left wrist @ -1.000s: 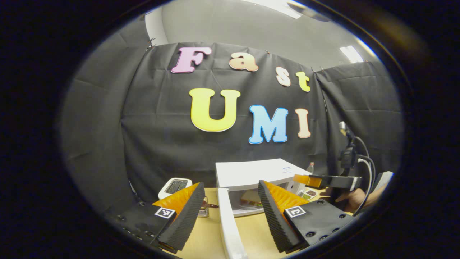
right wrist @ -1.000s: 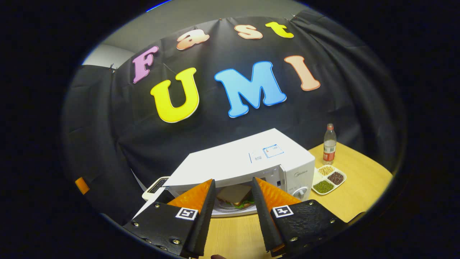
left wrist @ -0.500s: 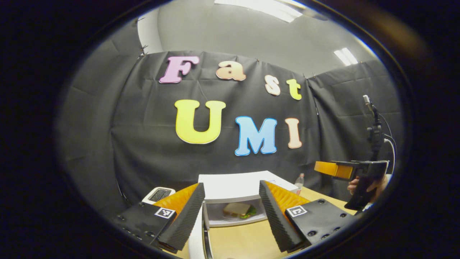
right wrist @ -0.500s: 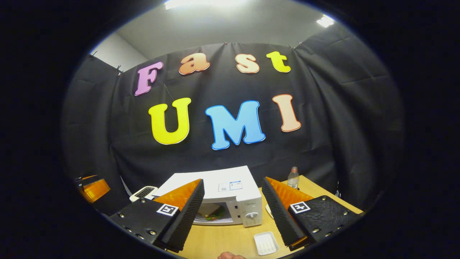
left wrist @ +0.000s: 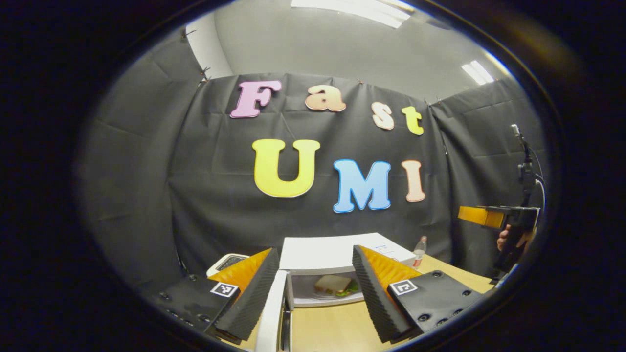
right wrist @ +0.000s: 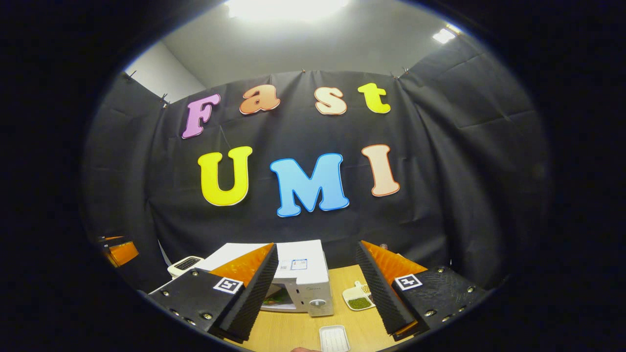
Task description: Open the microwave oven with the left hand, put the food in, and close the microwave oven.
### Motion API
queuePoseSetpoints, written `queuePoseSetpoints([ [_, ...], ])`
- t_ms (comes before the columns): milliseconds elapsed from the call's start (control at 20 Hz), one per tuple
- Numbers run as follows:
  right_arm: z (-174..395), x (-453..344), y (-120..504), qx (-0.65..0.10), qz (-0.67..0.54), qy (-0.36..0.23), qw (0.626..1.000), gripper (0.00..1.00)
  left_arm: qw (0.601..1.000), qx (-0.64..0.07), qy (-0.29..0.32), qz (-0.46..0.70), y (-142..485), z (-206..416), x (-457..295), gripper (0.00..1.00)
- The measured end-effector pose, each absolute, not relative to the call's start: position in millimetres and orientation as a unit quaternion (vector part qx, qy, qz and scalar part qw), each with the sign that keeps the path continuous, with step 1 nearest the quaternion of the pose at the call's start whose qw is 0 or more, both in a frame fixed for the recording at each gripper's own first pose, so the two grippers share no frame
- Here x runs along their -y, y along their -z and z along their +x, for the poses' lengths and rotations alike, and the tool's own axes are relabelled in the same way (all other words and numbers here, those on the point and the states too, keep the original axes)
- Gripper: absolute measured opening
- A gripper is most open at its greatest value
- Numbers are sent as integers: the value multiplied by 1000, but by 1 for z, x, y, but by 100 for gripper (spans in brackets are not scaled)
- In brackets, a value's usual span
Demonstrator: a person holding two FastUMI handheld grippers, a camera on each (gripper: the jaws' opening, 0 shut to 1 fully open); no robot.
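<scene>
Standing open on the table (left wrist: 337, 327), the microwave (left wrist: 337, 252) is seen with a sandwich (left wrist: 332, 283) inside, while the left gripper (left wrist: 315, 288) and right gripper (right wrist: 318, 288) are held spread, gripping nothing.

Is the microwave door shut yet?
Open. The door swings out leftward, and the sandwich shows inside the microwave.

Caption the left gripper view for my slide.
Open left gripper faces the white microwave, door open, sandwich inside.
</scene>
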State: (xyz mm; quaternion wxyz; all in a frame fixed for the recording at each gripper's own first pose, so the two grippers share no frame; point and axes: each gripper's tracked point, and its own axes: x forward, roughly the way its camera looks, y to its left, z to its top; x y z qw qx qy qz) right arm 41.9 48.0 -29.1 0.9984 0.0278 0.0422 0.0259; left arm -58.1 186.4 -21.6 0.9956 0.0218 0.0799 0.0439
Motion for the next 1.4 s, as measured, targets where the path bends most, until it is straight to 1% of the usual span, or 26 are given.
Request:
queuePoseSetpoints([
  [100,48,-45,26,-35,19,-28,999,97,994,-91,-64,24,28,-71,-203,96],
  [150,51,-47,24,-31,19,-30,999,97,992,-103,-64,20,35,-77,-209,98],
  [200,54,-49,21,-27,20,-33,999,96,991,-114,-72,20,38,-84,-216,95],
  [300,56,-53,16,-16,25,-36,999,97,985,-125,-115,35,43,-103,-247,39],
  [350,57,-58,14,-12,27,-39,999,97,982,-135,-126,31,50,-112,-257,11],
  [400,58,-62,14,-11,29,-41,999,97,982,-153,-110,14,63,-120,-255,9],
  [450,59,-66,15,-11,29,-45,999,97,980,-165,-114,10,72,-129,-261,7],
  [500,59,-70,16,-12,29,-48,998,97,976,-180,-118,16,84,-138,-275,9],
  [600,59,-76,17,-13,25,-53,998,97,970,-209,-122,32,107,-164,-293,5],
  [700,58,-82,18,-15,24,-57,998,97,962,-243,-118,38,135,-190,-305,9],
  [750,58,-85,17,-14,22,-59,998,97,959,-258,-116,37,147,-201,-309,7],
  [800,56,-88,16,-13,20,-61,998,97,956,-269,-113,34,156,-210,-309,7],
  [900,54,-93,17,-13,16,-65,998,97,953,-282,-111,24,168,-219,-305,7],
  [950,53,-95,17,-13,15,-67,998,97,952,-286,-108,18,173,-221,-299,9],
  [1000,52,-96,17,-14,15,-67,998,97,952,-289,-101,16,177,-223,-293,7],
  [1050,51,-98,17,-13,17,-69,997,97,951,-294,-94,15,181,-224,-287,9],
  [1100,51,-99,15,-12,17,-70,997,97,950,-298,-86,14,185,-227,-280,7],
  [1150,52,-99,15,-11,15,-70,997,97,950,-302,-81,11,189,-227,-275,7],
  [1200,52,-99,15,-10,15,-71,997,97,949,-304,-81,9,188,-228,-275,9],
  [1250,51,-100,13,-10,16,-71,997,97,950,-304,-76,3,189,-227,-271,7],
  [1350,49,-99,12,-8,16,-70,997,97,953,-297,-64,-14,184,-222,-253,7],
  [1400,49,-99,10,-7,17,-70,997,97,953,-296,-55,-21,184,-218,-244,9],
])
